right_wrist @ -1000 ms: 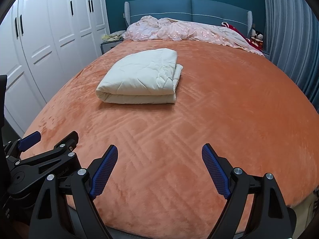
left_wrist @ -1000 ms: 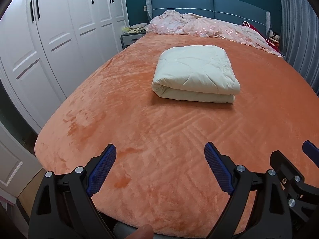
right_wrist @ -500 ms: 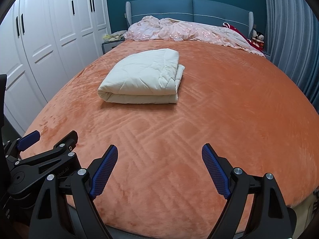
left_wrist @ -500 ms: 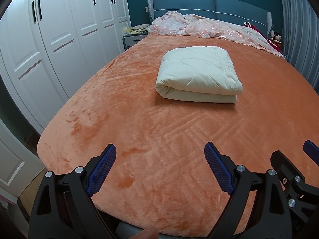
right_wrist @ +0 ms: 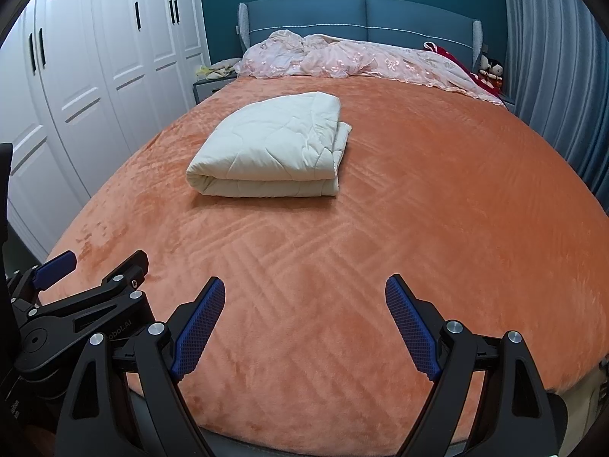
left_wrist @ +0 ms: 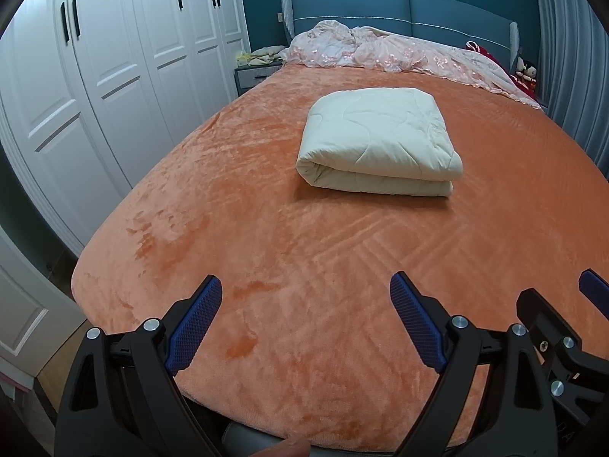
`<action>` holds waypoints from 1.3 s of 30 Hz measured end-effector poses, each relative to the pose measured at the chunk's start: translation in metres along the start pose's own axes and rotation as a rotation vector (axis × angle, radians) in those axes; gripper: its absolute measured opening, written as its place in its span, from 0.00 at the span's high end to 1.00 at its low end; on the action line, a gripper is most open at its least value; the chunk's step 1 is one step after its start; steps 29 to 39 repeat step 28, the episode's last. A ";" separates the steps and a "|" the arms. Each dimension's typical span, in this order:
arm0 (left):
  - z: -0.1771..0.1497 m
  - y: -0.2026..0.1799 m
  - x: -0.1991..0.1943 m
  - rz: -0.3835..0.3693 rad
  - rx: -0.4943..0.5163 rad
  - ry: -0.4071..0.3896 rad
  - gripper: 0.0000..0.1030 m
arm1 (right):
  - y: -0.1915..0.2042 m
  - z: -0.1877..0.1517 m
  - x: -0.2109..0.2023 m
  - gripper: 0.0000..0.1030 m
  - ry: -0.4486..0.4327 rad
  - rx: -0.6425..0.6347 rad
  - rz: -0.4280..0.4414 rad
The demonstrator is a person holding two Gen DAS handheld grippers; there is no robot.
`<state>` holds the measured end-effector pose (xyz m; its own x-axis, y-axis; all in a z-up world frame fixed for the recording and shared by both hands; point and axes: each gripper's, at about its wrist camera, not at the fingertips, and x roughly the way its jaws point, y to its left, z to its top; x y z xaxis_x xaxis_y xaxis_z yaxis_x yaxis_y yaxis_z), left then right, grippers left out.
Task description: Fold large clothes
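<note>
Left gripper [left_wrist: 306, 323] and right gripper [right_wrist: 304, 323] spread wide and empty, folded cream quilt [left_wrist: 377, 141] well beyond both on orange bedspread [left_wrist: 266, 228]

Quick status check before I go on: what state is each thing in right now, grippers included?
Quilt: folded into a thick stack, lying on the bed.
Pink cover: crumpled in a heap by the headboard.
Bed: orange spread laid flat over it.
Wardrobe: doors shut.
Left gripper: open, holding nothing.
Right gripper: open, holding nothing.
</note>
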<state>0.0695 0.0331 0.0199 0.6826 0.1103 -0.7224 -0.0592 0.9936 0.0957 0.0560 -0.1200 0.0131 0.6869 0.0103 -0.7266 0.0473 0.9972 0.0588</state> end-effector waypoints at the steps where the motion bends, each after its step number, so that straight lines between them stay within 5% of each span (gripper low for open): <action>1: 0.000 -0.001 0.000 0.001 0.002 0.001 0.15 | -0.001 0.000 0.000 0.18 0.000 0.000 0.001; 39: 0.002 0.006 -0.005 -0.029 -0.008 -0.008 0.18 | 0.007 0.002 -0.008 0.18 -0.007 0.025 0.002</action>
